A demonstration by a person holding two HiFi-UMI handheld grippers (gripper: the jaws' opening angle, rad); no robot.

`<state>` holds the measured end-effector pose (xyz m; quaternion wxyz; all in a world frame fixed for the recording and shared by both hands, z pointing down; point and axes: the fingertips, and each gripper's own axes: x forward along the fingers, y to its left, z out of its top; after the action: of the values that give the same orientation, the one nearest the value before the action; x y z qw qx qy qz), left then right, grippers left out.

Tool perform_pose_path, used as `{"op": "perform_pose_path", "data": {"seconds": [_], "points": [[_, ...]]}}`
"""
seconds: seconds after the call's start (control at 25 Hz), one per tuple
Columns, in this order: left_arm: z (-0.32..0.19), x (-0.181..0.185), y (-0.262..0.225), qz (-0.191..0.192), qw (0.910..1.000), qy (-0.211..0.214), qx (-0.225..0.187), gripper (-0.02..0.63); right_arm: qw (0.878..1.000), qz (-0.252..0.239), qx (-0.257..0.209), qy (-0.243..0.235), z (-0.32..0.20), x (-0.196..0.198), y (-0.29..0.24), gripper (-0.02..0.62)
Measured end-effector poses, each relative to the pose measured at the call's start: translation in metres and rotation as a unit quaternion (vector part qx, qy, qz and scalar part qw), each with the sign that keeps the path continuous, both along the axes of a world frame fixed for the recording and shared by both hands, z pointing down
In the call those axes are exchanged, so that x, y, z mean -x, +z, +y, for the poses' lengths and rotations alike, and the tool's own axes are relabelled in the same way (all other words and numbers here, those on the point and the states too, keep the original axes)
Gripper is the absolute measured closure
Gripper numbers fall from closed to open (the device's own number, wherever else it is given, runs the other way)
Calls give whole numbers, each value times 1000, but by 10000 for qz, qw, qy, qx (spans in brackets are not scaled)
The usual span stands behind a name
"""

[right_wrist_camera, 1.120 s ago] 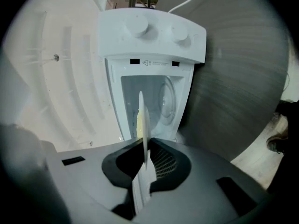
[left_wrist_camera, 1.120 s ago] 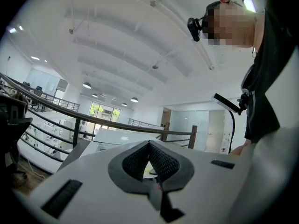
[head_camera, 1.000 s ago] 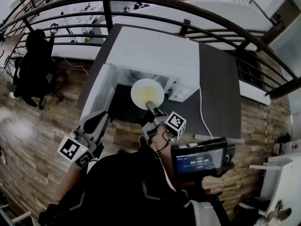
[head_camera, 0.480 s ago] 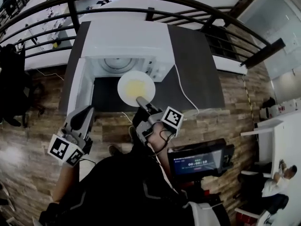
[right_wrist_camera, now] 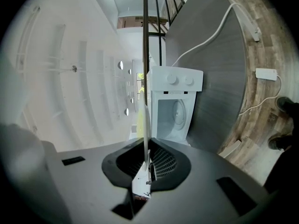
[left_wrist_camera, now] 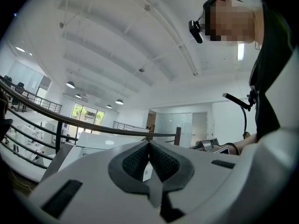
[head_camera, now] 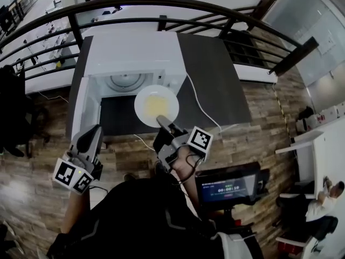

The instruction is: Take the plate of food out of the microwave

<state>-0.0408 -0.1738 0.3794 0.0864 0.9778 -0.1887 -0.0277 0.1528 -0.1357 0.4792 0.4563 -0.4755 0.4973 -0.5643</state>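
Observation:
The white plate with yellow food hangs just outside the open white microwave, over the dark table. My right gripper is shut on the plate's near rim. In the right gripper view the plate shows edge-on, clamped between the pads, with my right gripper pointing at the microwave and its empty cavity. The glass turntable inside is bare. My left gripper is low at the left, away from the plate. In its own view the left gripper is shut on nothing.
The microwave door stands swung out to the left. A white cable runs across the grey table to the right of the oven. A dark railing runs behind the table. A screen on a mount sits below my right hand.
The plate has come out from the mouth of the cavity toward me in the right gripper. The left gripper stays low at the left. The head view has shifted.

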Motion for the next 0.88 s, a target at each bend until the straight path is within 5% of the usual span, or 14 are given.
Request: {"op": "perform_pose_path", "data": {"seconds": [0.88], "points": [[11, -22, -13, -239, 9987, -356, -265, 603, 9961, -58, -384, -787, 1, 2, -37, 572]]}}
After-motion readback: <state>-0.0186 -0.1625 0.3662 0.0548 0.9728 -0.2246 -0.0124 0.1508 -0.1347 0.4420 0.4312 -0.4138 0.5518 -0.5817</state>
